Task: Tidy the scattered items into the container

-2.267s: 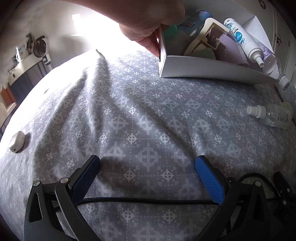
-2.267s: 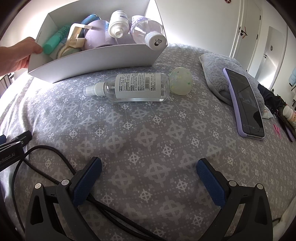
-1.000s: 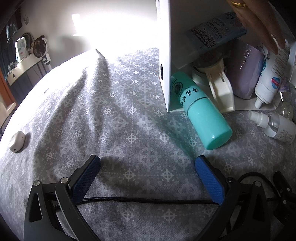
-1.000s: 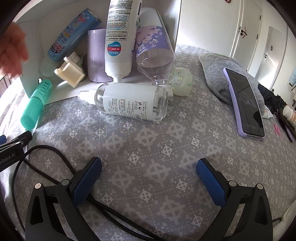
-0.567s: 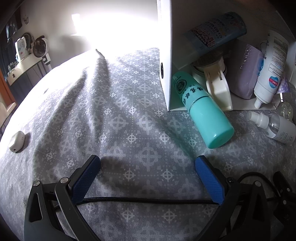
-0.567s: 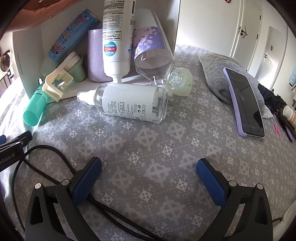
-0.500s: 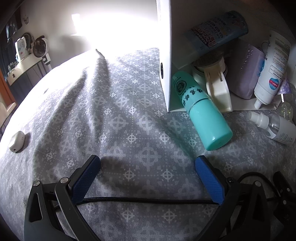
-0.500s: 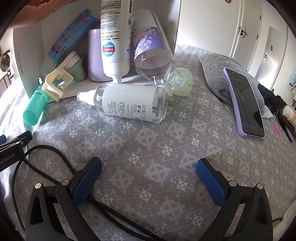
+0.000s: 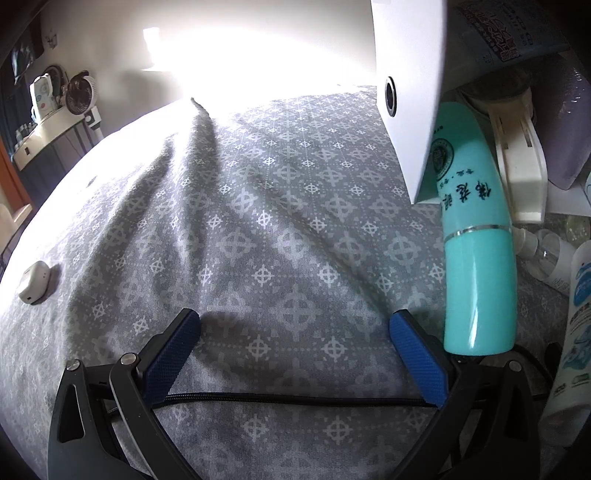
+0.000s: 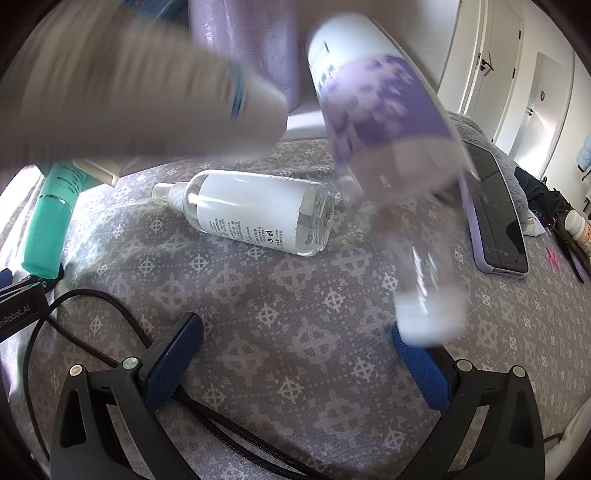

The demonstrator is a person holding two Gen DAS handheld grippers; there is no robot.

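The white box [image 9: 406, 74] is tipped on the grey patterned bed, spilling its contents. A teal bottle [image 9: 476, 266] lies out of it, its cap end beside the right finger of my left gripper [image 9: 294, 325], which rests open and empty. A cream plastic clip [image 9: 524, 177] and a blue tube [image 9: 509, 33] remain by the box mouth. In the right wrist view a clear spray bottle [image 10: 255, 218] lies ahead. A blurred white bottle [image 10: 147, 92] and a purple-labelled bottle [image 10: 388, 122] tumble toward my right gripper [image 10: 295, 332], open and empty.
A phone in a lilac case [image 10: 495, 214] lies on a grey cushion at the right, with a small pill bottle [image 10: 578, 225] beyond it. A white earbud case [image 9: 35, 282] sits at the bed's left. A black cable [image 10: 92, 302] runs under the right gripper.
The box has tipped further and its contents slid out. The teal bottle rolled closer to my left gripper; the white and purple-labelled bottles fall toward my right gripper. Both grippers stayed still.
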